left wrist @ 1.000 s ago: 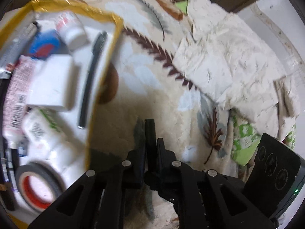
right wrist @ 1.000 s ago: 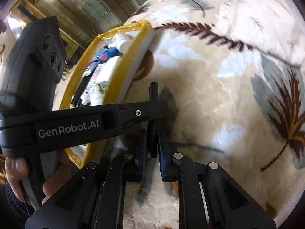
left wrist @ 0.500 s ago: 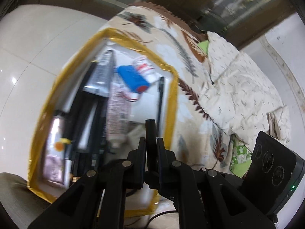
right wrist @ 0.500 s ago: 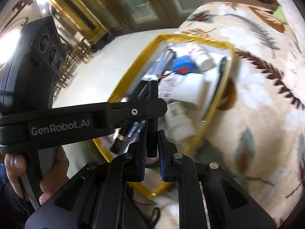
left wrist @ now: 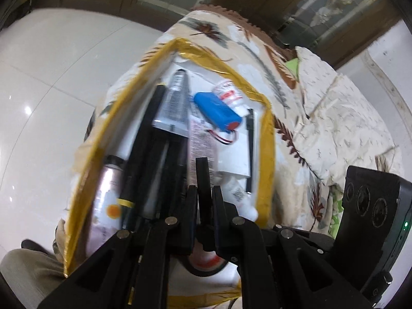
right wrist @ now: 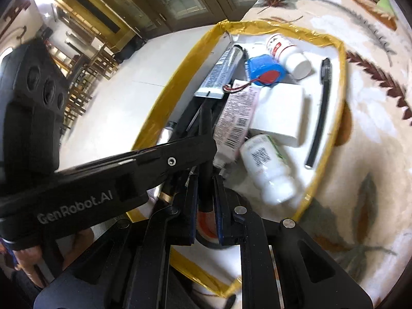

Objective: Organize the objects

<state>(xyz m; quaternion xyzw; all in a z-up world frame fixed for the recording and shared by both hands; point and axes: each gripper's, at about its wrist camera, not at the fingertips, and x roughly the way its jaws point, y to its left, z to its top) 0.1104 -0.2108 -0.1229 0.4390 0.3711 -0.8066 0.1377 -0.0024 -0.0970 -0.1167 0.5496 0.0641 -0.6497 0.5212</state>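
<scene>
Now I hold both hand-held grippers, left (left wrist: 203,195) and right (right wrist: 206,193), clamped on one black rod (left wrist: 202,175) over the tray (right wrist: 342,59).

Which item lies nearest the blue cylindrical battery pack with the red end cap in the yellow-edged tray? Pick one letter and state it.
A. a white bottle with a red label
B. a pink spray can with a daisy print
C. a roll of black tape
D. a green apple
A: in the right wrist view the white bottle with a red label lies right beside the blue battery pack at the far end of the yellow-edged tray.
</scene>
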